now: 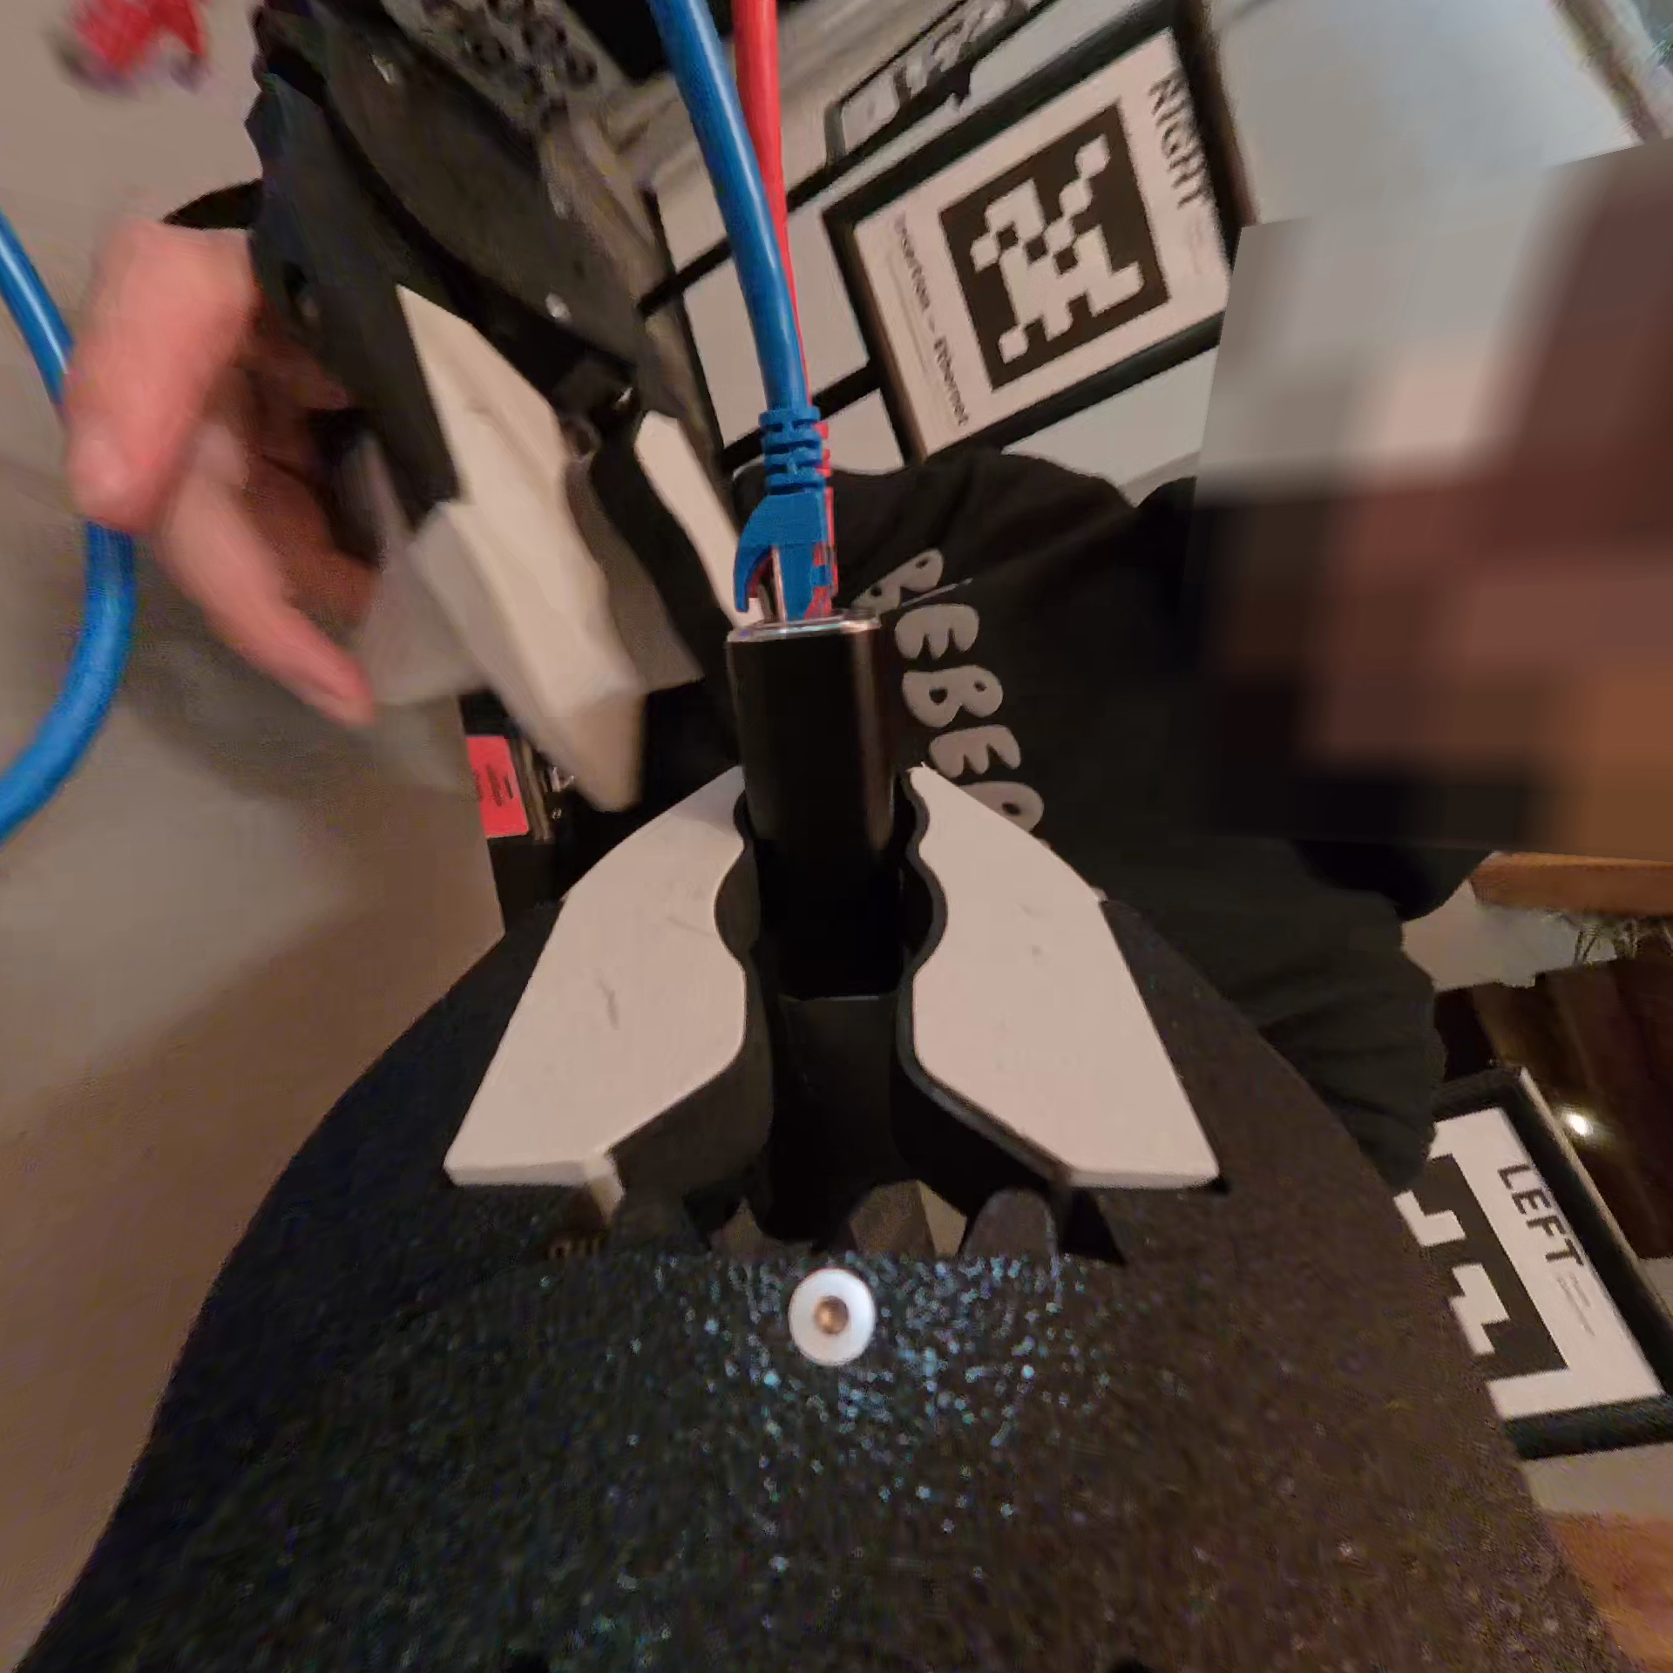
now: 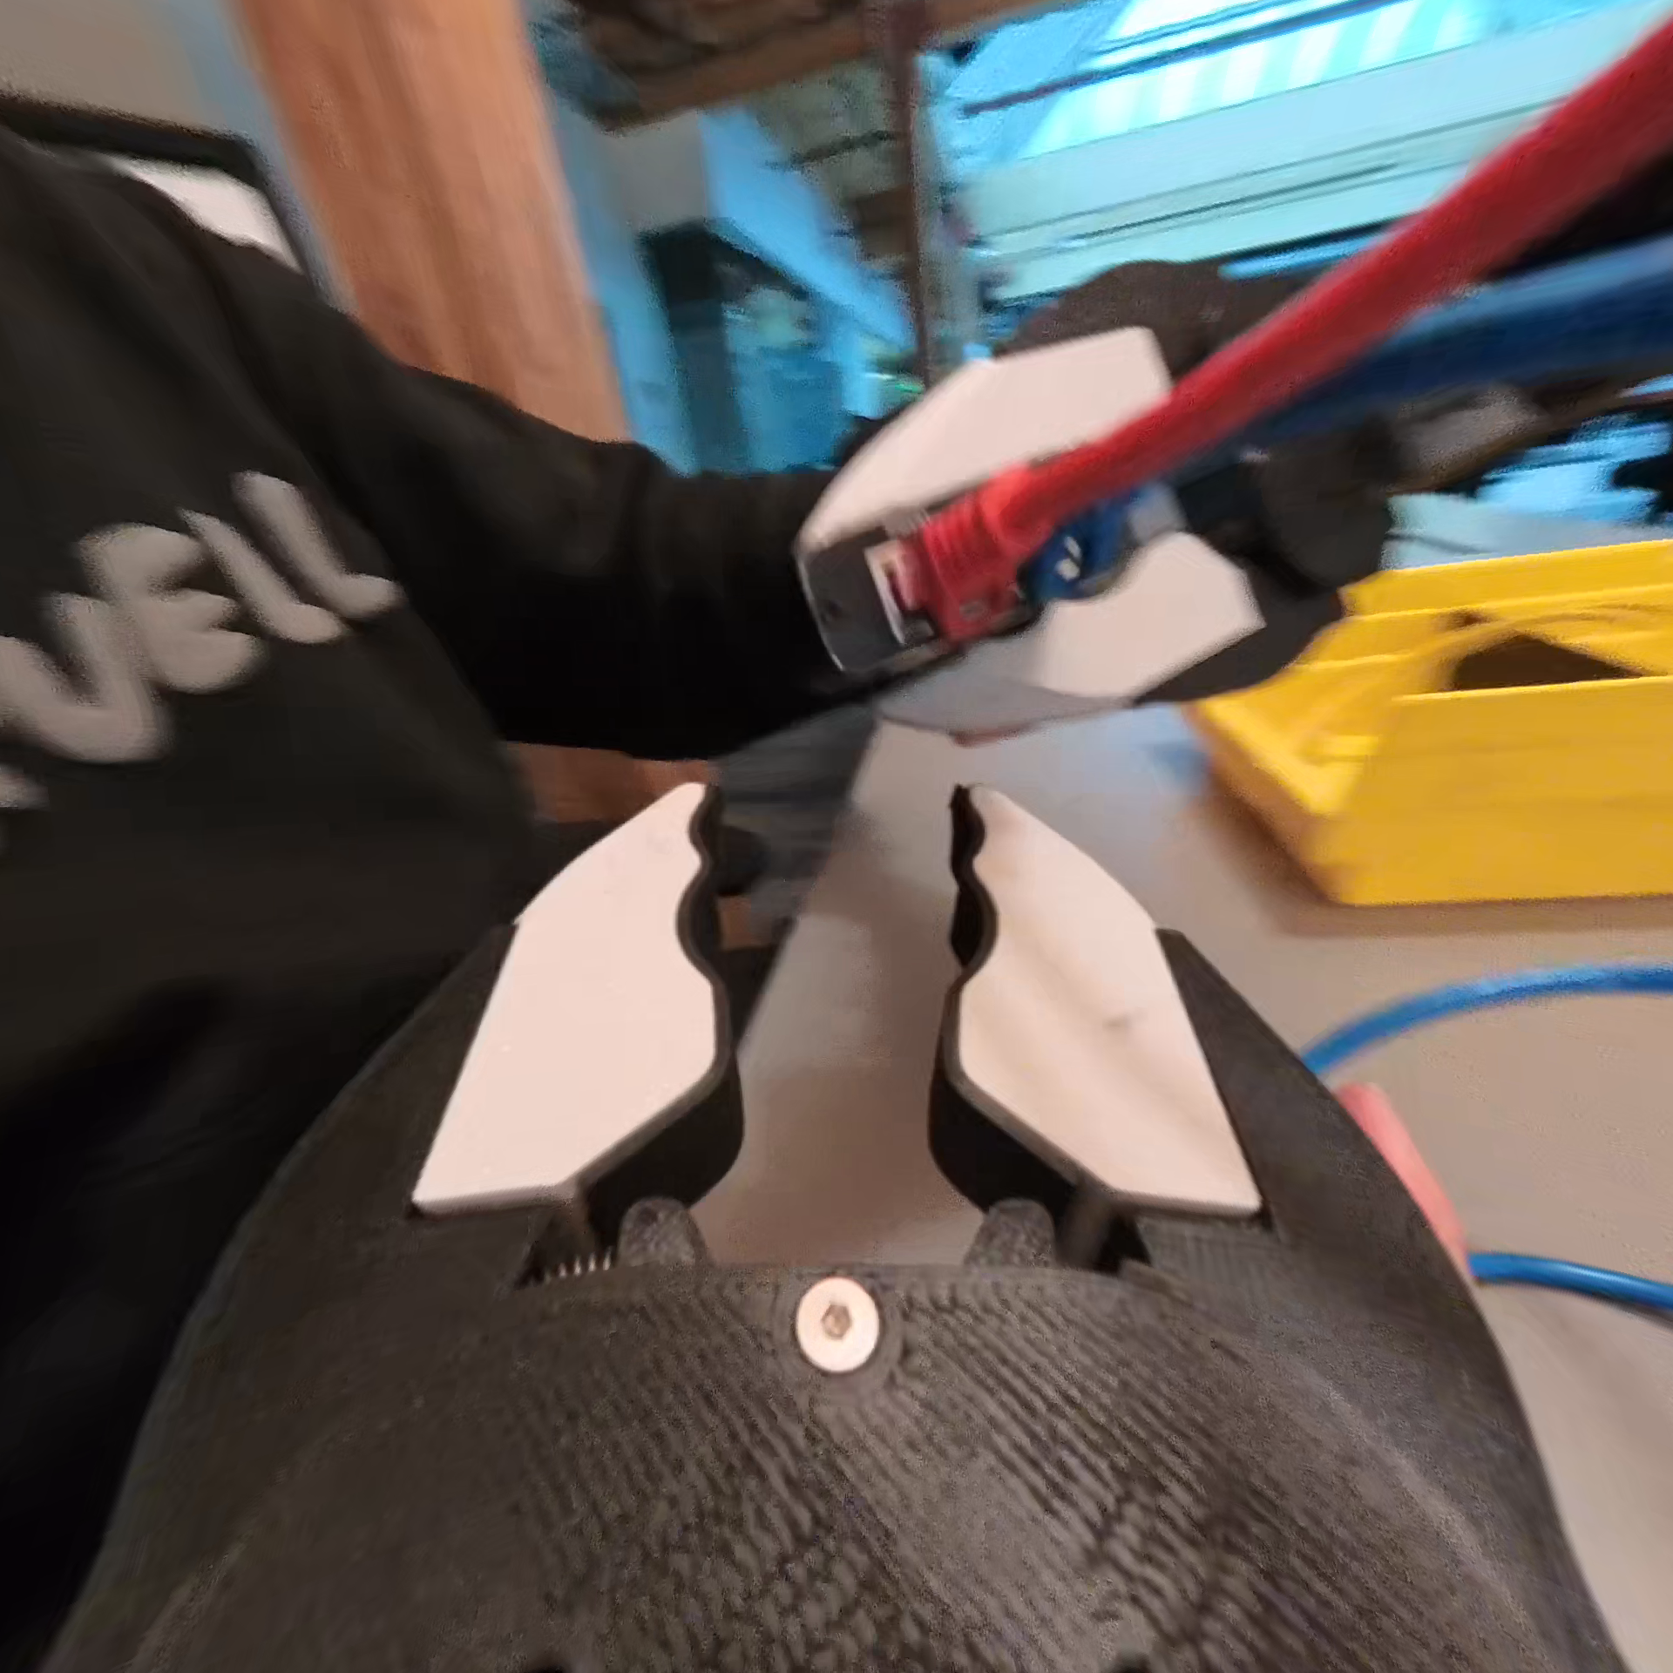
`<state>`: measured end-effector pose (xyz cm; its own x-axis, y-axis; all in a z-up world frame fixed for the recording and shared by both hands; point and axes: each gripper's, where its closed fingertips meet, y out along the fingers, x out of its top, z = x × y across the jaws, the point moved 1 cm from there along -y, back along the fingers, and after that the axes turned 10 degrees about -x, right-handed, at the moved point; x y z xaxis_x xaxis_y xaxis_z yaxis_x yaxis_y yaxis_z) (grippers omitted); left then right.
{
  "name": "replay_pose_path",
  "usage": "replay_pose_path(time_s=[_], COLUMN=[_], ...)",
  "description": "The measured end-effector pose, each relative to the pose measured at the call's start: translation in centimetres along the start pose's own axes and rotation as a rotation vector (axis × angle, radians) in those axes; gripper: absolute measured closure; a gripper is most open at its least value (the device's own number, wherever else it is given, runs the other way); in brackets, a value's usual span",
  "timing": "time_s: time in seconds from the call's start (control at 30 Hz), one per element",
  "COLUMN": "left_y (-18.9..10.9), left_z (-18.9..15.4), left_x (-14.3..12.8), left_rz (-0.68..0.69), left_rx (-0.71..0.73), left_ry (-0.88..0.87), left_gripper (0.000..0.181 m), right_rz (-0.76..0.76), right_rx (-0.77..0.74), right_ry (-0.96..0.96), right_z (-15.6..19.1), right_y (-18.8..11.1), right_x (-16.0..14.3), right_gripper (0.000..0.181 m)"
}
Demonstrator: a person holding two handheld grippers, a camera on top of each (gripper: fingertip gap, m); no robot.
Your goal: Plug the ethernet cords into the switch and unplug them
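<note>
I have the left gripper (image 1: 819,815) clamped on the switch (image 1: 806,724) with blue cord (image 1: 786,507) and red cord (image 2: 969,552) both plugged in, so only unplugging remains, and my right gripper (image 2: 833,806) hangs apart and empty.

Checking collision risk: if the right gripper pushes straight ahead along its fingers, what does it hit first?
Likely the switch held in the left gripper, with the red cord plugged in. The right gripper is open and empty; blur leaves depth unclear.

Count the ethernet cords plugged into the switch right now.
2. A blue ethernet cord and a red ethernet cord sit side by side in the small black switch held by the left gripper. Other ports are hidden.
</note>
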<state>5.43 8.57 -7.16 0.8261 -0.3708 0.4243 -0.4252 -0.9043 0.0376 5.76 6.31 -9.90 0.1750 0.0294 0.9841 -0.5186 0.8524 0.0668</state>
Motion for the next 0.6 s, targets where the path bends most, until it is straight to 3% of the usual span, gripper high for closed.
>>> replay_pose_path(time_s=[0.03,0.1,0.17,0.3,0.43,0.6], left_y=[0.2,0.2,-0.2,-1.0,-0.9,-0.8], left_z=[0.5,0.8,0.5,-2.0,-3.5,-1.8], left_x=[0.0,0.4,1.1,2.9,4.2,1.7], left_rz=[0.027,0.043,0.034,-0.016,-0.055,0.064], left_rx=[0.018,0.031,0.055,0.043,0.032,0.092], left_ry=[-0.006,0.009,0.067,0.184,0.221,0.173], left_gripper=[0.155,0.155,0.155,0.155,0.155,0.155], right_rz=[-0.012,-0.007,0.062,0.289,0.273,0.227], right_rx=[0.046,-0.029,-0.139,-0.103,-0.126,-0.136], right_ry=[0.042,-0.022,-0.102,-0.108,-0.004,-0.024], right_z=[0.5,-0.2,-1.0,-0.6,-1.9,-1.5], right_y=[-0.1,0.1,0.3,1.4,3.2,3.3], right_x=[0.3,0.0,-1.1,-4.8,-5.7,-4.0], right_gripper=[0.134,0.126,0.095,0.099,0.112,0.112])
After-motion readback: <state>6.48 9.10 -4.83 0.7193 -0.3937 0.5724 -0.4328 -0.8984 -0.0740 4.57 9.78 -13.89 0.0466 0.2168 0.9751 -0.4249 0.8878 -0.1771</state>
